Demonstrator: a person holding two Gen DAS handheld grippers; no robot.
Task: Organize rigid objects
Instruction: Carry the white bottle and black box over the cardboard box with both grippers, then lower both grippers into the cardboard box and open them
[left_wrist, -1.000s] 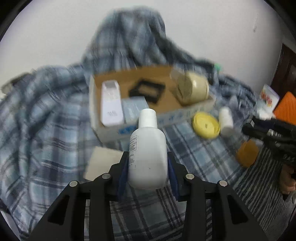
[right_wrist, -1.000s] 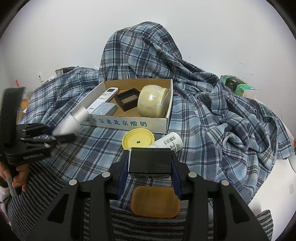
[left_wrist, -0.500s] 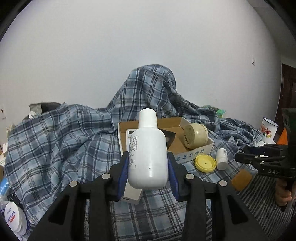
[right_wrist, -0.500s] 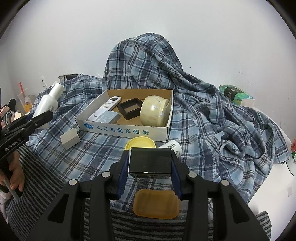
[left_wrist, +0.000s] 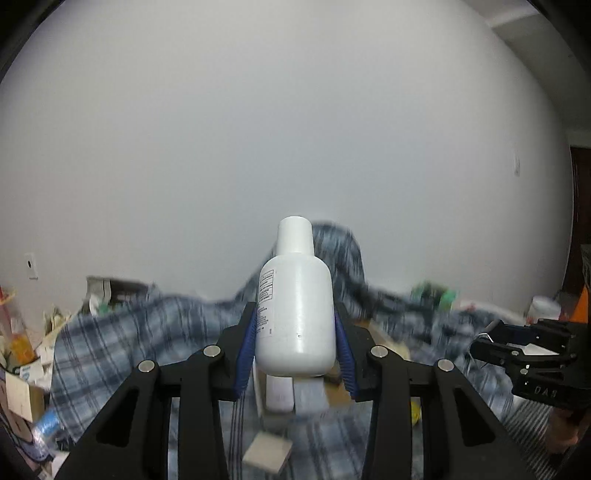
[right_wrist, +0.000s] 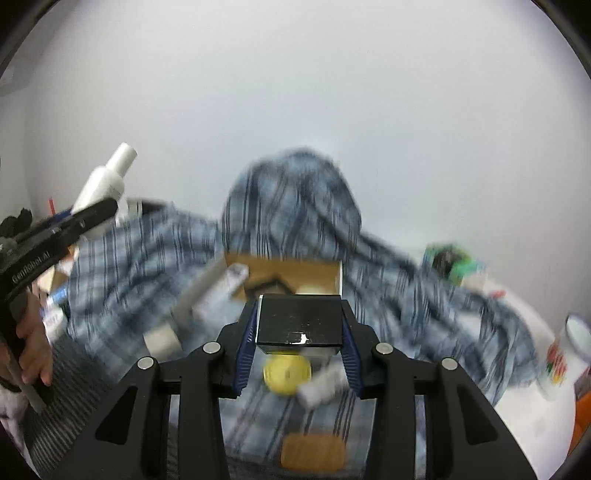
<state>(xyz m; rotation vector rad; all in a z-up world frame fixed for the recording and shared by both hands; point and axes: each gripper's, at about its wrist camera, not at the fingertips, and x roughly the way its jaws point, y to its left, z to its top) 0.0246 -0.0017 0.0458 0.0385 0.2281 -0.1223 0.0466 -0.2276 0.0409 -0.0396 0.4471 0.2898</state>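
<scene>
While the left gripper (left_wrist: 295, 354) squeezes a white bottle (left_wrist: 295, 314) between its blue pads, the bottle's cap points up at the bare white wall (left_wrist: 295, 129). The bottle is up in the air, above a blue checked cloth (left_wrist: 122, 332). In the right wrist view the same bottle (right_wrist: 103, 181) shows at the far left, tilted, with a hand (right_wrist: 35, 343) on the gripper's handle.

The right gripper (right_wrist: 299, 328) is clamped on a black box (right_wrist: 299, 319), which fills the gap between its pads. The black box is also in the air, in front of a brown cardboard box (right_wrist: 306, 271) that sits on the cloth. Things lie inside the cardboard box, but they are too blurry to name.

Just under the black box lie a yellow lid (right_wrist: 287, 373) and a small white bottle (right_wrist: 325, 384) on its side. Nearer the camera lies a flat orange piece (right_wrist: 312, 451). A small pale block (left_wrist: 266, 451) lies on the cloth below the left gripper. A mug (right_wrist: 567, 362) stands far to the right.
</scene>
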